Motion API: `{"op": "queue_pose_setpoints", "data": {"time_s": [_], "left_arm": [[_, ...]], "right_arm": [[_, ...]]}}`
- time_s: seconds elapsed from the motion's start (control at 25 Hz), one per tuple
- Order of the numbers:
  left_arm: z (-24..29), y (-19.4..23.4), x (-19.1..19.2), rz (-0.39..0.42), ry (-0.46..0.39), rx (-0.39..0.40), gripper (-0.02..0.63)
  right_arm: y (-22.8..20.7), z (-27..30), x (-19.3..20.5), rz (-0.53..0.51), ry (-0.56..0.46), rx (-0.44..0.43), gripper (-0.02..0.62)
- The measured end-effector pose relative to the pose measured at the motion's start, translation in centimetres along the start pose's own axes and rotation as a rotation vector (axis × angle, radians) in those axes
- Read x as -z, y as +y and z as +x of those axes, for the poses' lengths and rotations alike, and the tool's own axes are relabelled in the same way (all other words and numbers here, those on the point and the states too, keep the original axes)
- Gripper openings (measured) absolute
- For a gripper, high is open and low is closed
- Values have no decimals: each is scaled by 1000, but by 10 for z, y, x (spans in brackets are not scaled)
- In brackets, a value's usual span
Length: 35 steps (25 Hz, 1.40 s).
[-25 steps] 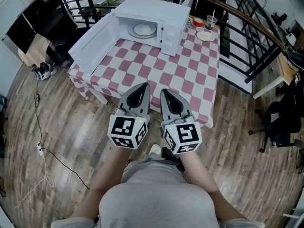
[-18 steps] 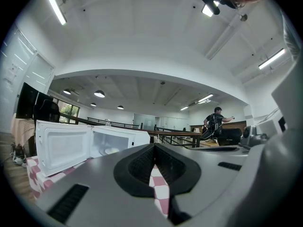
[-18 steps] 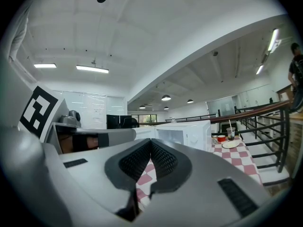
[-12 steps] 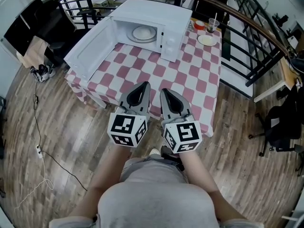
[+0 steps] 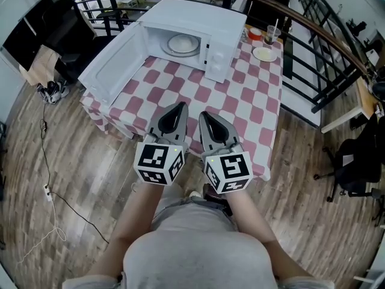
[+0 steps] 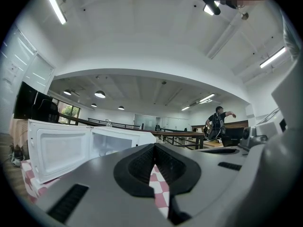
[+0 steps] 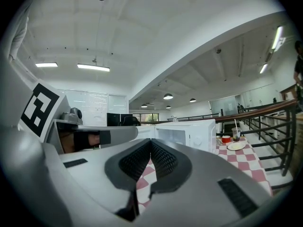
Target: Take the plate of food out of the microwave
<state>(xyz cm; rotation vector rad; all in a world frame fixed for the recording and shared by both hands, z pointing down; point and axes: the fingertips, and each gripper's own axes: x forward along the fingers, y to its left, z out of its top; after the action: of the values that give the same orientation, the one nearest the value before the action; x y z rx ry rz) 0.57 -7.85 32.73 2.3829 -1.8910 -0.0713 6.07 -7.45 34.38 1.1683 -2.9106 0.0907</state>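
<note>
1. Inside the open microwave (image 5: 212, 18), at the far end of the table (image 5: 240, 101) in the head view, sits the plate (image 5: 182, 42).
2. Left gripper view: my left gripper (image 6: 154, 147) has its jaws pressed together, with nothing between them.
3. Right gripper view: my right gripper (image 7: 150, 143) is closed too, and empty.

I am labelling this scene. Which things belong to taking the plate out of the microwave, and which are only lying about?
For the job:
microwave, open door, plate of food inside, left gripper, right gripper.

Only lying about:
cup with straw, red bowl, small plate, shoes on the floor.
</note>
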Motion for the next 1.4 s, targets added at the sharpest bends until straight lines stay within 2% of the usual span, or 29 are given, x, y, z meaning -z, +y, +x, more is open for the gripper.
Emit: {"op": "queue_pose_setpoints", "data": {"time_s": [0.56, 1.0, 1.4], "left_arm": [[50, 45, -13, -16, -1, 56, 0], [98, 88, -13, -33, 18, 123, 0], [137, 132, 2, -67, 84, 189, 2]], "right_arm": [[-13, 60, -5, -18, 31, 38, 26], [-33, 116, -6, -27, 44, 119, 26], [-38, 167, 5, -23, 72, 186, 26]]}}
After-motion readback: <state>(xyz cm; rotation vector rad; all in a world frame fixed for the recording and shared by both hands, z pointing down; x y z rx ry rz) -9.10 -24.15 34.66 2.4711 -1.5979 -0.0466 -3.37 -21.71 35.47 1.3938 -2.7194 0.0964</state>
